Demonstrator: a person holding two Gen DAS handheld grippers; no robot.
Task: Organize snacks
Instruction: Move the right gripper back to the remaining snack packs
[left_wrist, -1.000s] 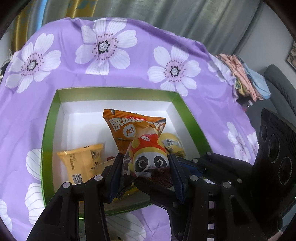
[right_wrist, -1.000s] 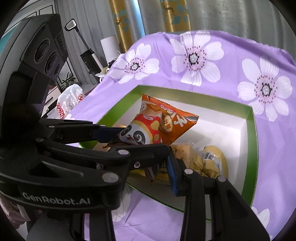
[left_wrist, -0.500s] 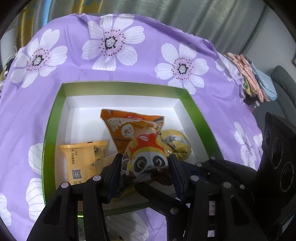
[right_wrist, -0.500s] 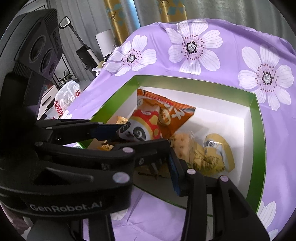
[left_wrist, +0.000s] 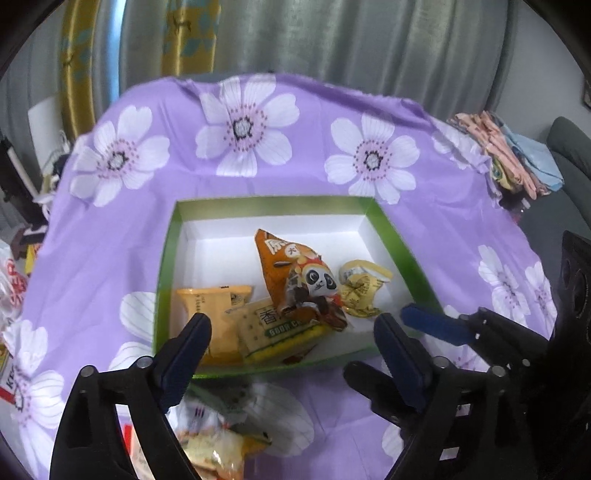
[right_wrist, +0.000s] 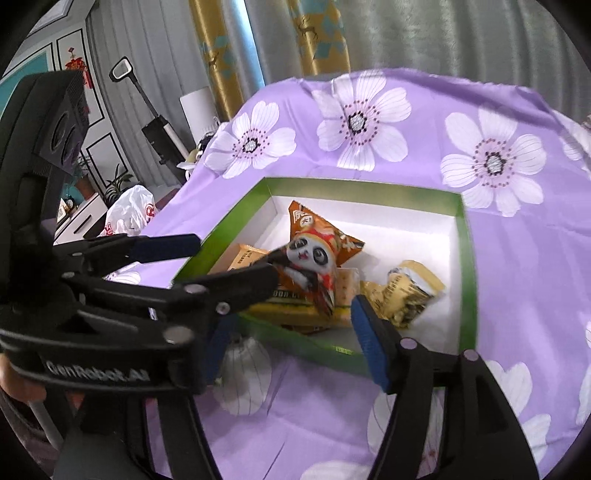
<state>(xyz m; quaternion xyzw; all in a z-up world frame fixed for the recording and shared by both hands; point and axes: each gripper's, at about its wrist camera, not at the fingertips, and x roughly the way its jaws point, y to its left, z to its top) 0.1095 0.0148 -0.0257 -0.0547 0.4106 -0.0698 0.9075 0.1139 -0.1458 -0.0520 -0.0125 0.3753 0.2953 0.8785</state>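
A green-rimmed white box (left_wrist: 397, 240) (right_wrist: 466, 258) sits on the purple flowered cloth. The red panda snack packet (left_wrist: 314, 291) (right_wrist: 312, 264) lies inside it on an orange bag (left_wrist: 280, 258), beside a cracker pack (left_wrist: 273, 328), a yellow packet (left_wrist: 207, 314) and a crumpled yellow wrapper (left_wrist: 360, 286) (right_wrist: 408, 291). My left gripper (left_wrist: 291, 332) is open and empty at the box's near edge. My right gripper (right_wrist: 291, 314) is open and empty, just in front of the box; its fingers (left_wrist: 432, 323) show at the right of the left wrist view.
More snack packets (left_wrist: 210, 435) lie on the cloth under the left gripper. Folded cloths (left_wrist: 506, 155) sit at the table's far right edge. A white plastic bag (right_wrist: 129, 214) and a floor cleaner stand off the table at left.
The left gripper opened, let the panda packet drop into the box, and pulled back and up. The right gripper also drew back from the box.
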